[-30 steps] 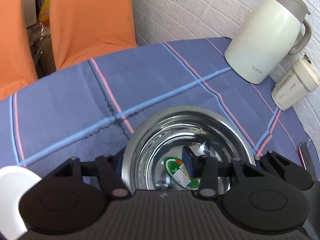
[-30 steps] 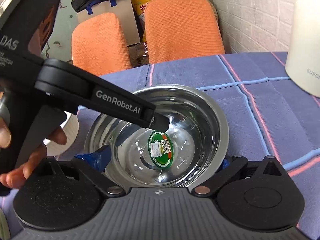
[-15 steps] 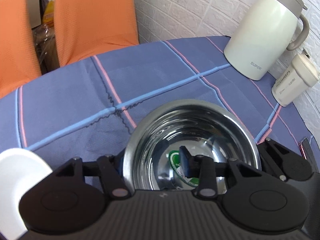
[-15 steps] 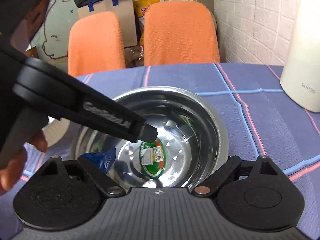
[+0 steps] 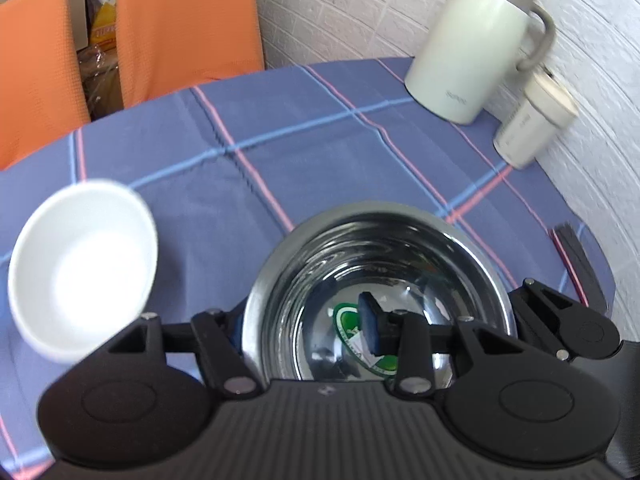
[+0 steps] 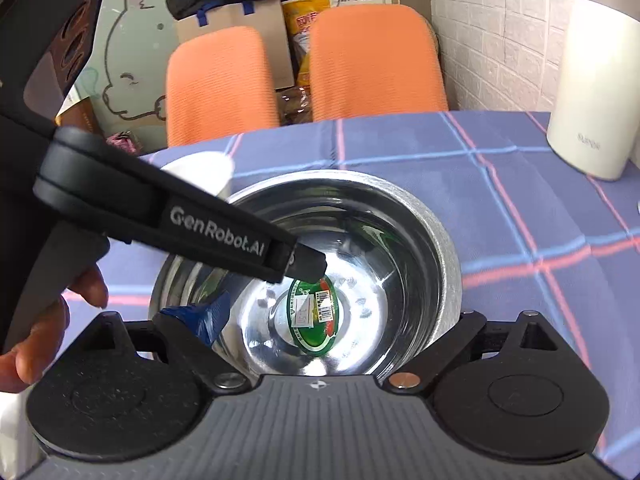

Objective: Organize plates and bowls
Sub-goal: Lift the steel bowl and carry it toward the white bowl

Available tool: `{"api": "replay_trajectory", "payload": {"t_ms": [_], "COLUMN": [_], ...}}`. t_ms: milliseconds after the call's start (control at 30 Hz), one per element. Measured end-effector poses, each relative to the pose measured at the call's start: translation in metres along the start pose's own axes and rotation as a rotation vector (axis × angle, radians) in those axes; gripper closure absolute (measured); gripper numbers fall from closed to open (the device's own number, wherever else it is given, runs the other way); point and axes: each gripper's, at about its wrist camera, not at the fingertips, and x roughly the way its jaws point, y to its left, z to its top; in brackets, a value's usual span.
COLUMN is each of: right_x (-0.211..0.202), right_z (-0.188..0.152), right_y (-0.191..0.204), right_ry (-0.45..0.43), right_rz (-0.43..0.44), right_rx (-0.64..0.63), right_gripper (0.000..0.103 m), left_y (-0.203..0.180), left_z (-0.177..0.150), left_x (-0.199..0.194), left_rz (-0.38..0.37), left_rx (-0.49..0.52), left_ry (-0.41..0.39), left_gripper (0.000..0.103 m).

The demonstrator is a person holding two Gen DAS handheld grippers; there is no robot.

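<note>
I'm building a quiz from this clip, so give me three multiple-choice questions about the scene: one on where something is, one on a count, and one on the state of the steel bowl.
1. In the left wrist view, where is the white bowl relative to the steel bowl?
A) to its left, on the tablecloth
B) stacked inside it
C) underneath it

2. How many orange chairs stand behind the table?
A) one
B) two
C) four

3. The steel bowl is:
A) upside down
B) full of food
C) upright, with a green label on its floor

Answers:
1 A: it sits apart on the cloth, at the left.
2 B: two orange backs show in the right wrist view.
3 C: its open inside shows bare metal and the label.
</note>
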Motion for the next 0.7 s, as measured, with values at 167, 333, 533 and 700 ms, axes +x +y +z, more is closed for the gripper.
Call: {"api": "replay_trajectory", "payload": {"t_ms": [167, 333, 533, 700], "right_x": [-0.023, -0.036, -0.038, -0.038], "right_z": [-0.035, -0.058, -0.071, -0.082], "right_y": [0.025, 0.043, 0.05, 0.051], "right_ry": [0.002, 0.013, 0.031, 0.045], "right_rz": [0.044, 0.062, 0.08, 0.08], "right_rx": [0.021, 0.026, 0.043, 0.052], "right_gripper": [0.02, 0.02, 0.02, 0.022], "left_y": [-0.005, -0.004, -0.001, 0.001], "left_z": [-0.051, -0.087, -0.114, -0.127], "left_x": [-0.032, -0.05, -0.053, -0.045], "left_rz": [0.02, 0.013, -0.004, -0.024], "left_rx": [0.008, -0.012, -0.042, -0.075], "left_ry": [-0.007, -0.016, -0.013, -0.005], "left_gripper": [0.065, 0.065, 0.065, 0.063]}}
